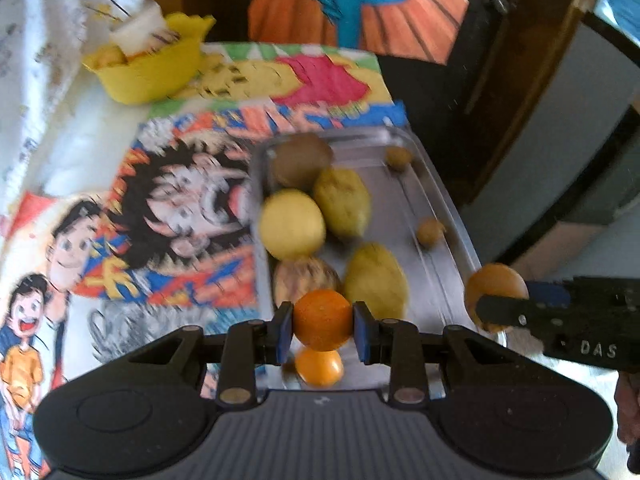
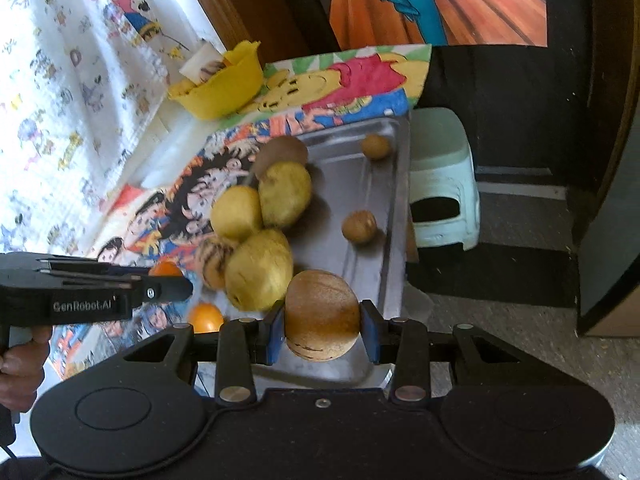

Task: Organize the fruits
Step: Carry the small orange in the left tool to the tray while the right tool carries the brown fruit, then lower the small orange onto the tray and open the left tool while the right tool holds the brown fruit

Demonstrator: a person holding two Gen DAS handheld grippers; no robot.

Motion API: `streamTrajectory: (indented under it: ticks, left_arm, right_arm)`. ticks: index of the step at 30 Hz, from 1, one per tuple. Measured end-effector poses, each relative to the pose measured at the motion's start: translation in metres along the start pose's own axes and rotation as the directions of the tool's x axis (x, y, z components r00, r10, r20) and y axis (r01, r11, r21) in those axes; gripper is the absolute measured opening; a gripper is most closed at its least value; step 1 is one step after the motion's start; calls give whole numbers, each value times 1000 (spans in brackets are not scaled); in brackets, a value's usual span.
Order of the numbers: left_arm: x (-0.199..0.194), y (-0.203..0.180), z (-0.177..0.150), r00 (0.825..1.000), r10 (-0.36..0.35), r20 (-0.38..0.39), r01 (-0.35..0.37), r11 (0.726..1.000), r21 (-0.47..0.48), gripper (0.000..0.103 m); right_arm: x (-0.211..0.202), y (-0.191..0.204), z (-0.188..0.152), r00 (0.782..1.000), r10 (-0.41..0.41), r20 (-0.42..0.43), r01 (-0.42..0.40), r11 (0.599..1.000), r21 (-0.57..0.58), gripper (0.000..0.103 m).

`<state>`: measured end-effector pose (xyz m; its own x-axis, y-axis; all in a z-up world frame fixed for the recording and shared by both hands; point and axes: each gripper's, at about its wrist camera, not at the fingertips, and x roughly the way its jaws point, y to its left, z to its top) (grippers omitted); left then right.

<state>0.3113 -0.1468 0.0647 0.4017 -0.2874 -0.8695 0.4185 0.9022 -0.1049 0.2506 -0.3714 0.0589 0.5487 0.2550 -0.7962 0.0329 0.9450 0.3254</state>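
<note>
My left gripper (image 1: pixel 323 330) is shut on a small orange fruit (image 1: pixel 323 318), just above the near end of a metal tray (image 1: pixel 396 208). A second orange fruit (image 1: pixel 319 367) lies on the tray beneath it. From the right comes my right gripper (image 1: pixel 500 312), shut on a round brown fruit (image 1: pixel 494 282) over the tray's right rim. In the right wrist view that gripper (image 2: pixel 323 328) clamps the brown fruit (image 2: pixel 322 314) above the tray (image 2: pixel 344 184). The left gripper (image 2: pixel 168 278) with its orange fruit (image 2: pixel 165 268) is at the left.
Three yellow-green fruits (image 1: pixel 292 224), a brown one (image 1: pixel 300 158), a striped one (image 1: pixel 306 276) and two small brown ones (image 1: pixel 431 231) lie in the tray. A yellow bowl (image 1: pixel 152 68) stands far left on the cartoon cloth (image 1: pixel 180 200). A pale green stool (image 2: pixel 444 176) stands beyond the table's right edge.
</note>
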Motion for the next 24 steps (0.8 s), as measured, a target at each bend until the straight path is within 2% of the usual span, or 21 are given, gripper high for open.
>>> streamTrajectory:
  ticks: [6, 12, 17, 24]
  left_arm:
    - [13, -10, -16, 996, -61, -65, 61, 998, 4, 34]
    - [24, -11, -18, 991, -81, -104, 80, 997, -19, 34]
    - [29, -16, -16, 987, -111, -120, 109, 994, -22, 34]
    - [36, -18, -12, 982, -136, -133, 129, 990, -60, 34]
  right_arm:
    - [4, -2, -9, 1000, -11, -23, 11, 1000, -1, 41]
    - [12, 7, -11, 999, -25, -43, 22, 997, -71, 41]
    - [17, 14, -14, 997, -51, -52, 44, 992, -120, 41]
    - [16, 13, -18, 996, -66, -54, 58, 990, -132, 41]
